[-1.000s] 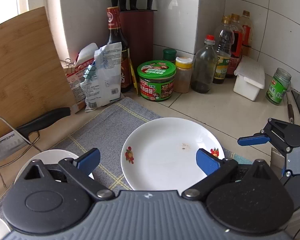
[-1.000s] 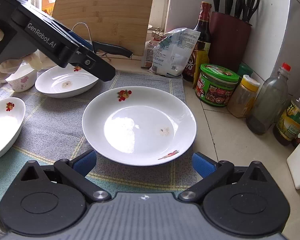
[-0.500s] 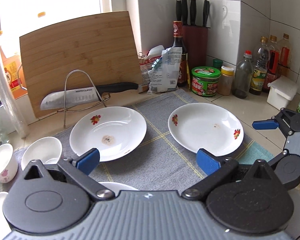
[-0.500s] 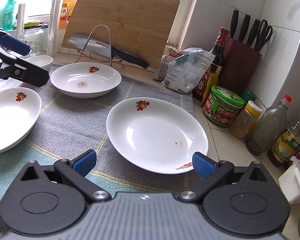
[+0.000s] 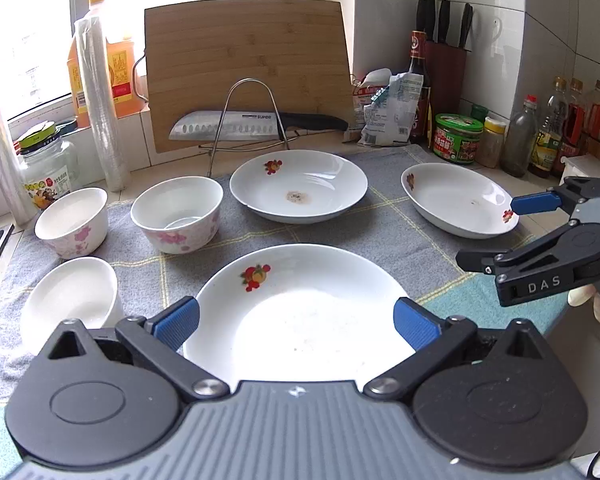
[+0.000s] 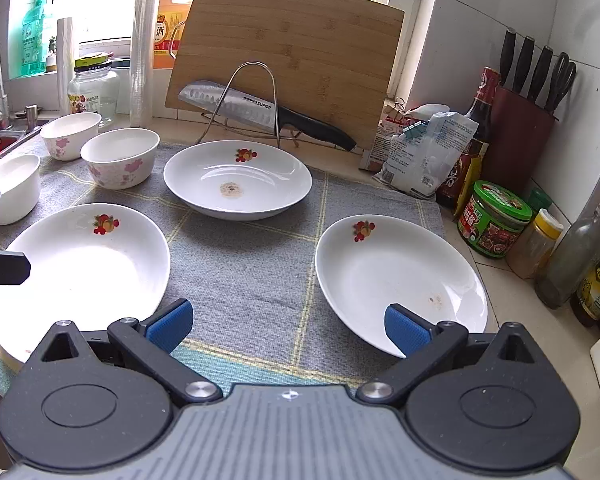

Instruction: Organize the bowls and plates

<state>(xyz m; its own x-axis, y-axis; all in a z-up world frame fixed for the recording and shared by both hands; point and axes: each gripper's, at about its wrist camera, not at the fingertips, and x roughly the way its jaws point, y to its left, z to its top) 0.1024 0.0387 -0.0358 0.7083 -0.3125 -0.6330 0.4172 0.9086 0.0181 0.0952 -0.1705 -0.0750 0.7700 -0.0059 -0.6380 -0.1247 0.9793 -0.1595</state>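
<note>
Jaws wide on both grippers, low over plates

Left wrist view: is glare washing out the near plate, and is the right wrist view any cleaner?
Left wrist view: window backlight blows out the near plate's centre, though its rim and fruit motif stay readable; straight edges bow from the fisheye. Right wrist view: the same plate glares too, while the right plate is evenly lit and sharp.
</note>
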